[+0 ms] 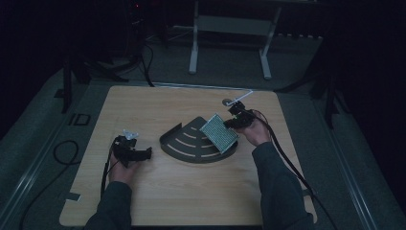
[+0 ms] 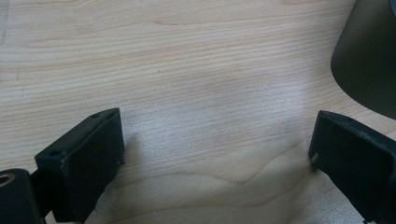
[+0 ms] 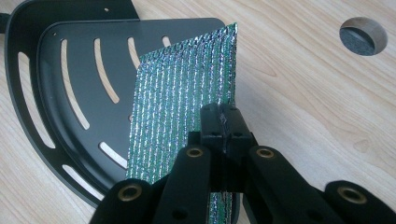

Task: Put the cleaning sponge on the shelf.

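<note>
A black quarter-round metal tray point(image 1: 191, 146) with curved slots lies in the middle of the wooden table. My right gripper point(image 1: 231, 123) is shut on one edge of a silvery-green ribbed scouring pad point(image 1: 219, 133), which hangs tilted over the tray's right side. In the right gripper view the pad point(image 3: 182, 102) stands on edge between the closed jaws, above the tray point(image 3: 60, 88). My left gripper point(image 1: 143, 154) rests low on the table left of the tray, open, nothing between its fingers point(image 2: 88, 158); a dark corner of the tray point(image 2: 369, 60) shows at the upper right of the left gripper view.
A round cable hole point(image 3: 363, 36) sits in the tabletop point(image 1: 143, 110) near the far right, and a white strip point(image 1: 242, 97) lies beside it. Cables trail from both grippers toward the table's near edge. A white frame point(image 1: 230, 28) stands on the floor behind the table.
</note>
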### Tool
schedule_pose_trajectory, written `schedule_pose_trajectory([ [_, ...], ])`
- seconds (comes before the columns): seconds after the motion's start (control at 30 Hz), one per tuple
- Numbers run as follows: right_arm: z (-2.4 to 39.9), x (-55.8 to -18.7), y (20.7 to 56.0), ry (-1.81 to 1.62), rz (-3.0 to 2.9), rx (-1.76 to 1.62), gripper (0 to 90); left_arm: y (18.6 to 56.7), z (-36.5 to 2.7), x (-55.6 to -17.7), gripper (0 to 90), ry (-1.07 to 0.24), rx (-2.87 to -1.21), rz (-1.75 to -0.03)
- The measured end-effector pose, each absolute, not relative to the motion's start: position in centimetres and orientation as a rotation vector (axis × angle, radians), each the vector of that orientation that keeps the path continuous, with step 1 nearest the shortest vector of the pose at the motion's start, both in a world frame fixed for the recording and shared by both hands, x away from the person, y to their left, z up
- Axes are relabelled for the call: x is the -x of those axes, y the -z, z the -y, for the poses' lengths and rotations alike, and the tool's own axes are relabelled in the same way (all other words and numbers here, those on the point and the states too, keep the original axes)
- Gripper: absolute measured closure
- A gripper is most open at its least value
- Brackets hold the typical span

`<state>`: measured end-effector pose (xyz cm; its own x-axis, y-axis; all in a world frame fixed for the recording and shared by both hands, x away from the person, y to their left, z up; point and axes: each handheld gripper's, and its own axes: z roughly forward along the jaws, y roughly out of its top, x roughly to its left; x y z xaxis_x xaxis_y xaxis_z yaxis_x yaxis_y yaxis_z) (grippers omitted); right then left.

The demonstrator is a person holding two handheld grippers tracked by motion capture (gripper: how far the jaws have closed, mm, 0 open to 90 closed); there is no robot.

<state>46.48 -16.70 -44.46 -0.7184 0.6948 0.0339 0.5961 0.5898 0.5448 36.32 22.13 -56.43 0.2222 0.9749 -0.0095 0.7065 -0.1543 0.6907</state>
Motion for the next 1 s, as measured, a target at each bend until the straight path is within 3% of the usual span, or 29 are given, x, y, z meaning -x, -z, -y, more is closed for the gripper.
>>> schedule_pose_trajectory([
  [1.0, 15.7, -46.2, 46.8, -0.696, -2.659, -1.017, 89.7, 56.4, -22.1, -36.3, 3.6, -0.609, -1.929, -1.545],
])
